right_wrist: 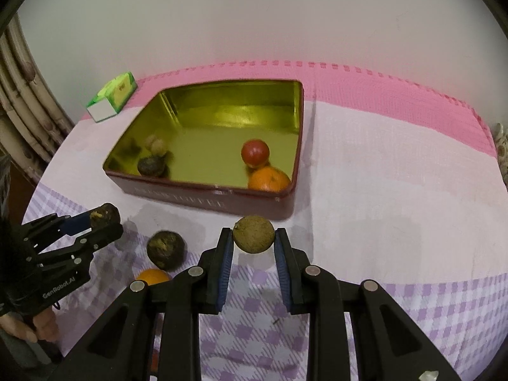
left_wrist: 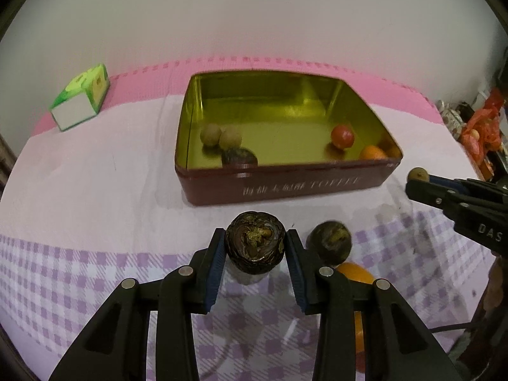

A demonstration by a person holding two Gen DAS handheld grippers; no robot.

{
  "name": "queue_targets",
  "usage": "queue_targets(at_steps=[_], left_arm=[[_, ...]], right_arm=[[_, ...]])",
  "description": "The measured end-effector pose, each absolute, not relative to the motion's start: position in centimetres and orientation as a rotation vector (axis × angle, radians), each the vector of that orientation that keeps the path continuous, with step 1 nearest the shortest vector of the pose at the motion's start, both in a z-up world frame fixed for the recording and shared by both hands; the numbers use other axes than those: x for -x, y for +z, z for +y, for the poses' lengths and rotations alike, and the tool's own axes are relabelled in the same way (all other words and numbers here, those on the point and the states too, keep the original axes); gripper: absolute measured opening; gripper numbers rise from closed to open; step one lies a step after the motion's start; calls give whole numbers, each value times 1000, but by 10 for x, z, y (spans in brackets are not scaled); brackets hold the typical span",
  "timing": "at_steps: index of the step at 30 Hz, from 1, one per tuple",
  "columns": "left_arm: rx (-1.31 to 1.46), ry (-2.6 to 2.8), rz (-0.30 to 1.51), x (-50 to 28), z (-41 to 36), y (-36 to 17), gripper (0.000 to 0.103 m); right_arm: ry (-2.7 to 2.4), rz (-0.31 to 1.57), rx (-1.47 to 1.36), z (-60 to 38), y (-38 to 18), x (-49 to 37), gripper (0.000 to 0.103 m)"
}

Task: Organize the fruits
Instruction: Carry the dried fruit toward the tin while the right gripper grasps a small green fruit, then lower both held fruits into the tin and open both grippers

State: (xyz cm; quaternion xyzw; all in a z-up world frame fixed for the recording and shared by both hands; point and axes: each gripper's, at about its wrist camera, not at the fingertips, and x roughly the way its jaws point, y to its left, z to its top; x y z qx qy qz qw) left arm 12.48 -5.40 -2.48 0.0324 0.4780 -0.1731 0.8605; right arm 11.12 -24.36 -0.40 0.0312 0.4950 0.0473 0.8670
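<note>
The tin [left_wrist: 285,187] looked like metal, its gold inside glossy and mirror-like, its dark red wall smoother and duller. The tablecloth [right_wrist: 381,222] was matt woven cloth. The dark fruit [left_wrist: 255,242] looked wrinkled and shiny; the brown fruit [right_wrist: 253,234] was rough and matt.
</note>
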Motion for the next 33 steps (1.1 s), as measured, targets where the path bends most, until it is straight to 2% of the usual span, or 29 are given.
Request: queue_targets(at_steps=[11, 33], left_arm=[[-81, -335, 929, -165, -53, 8, 39], [-112, -292, 1023, -223, -63, -29, 39]], right_arm=[[117, 1022, -49, -238, 0, -144, 24], [113, 1089, -25, -243, -25, -192, 25]])
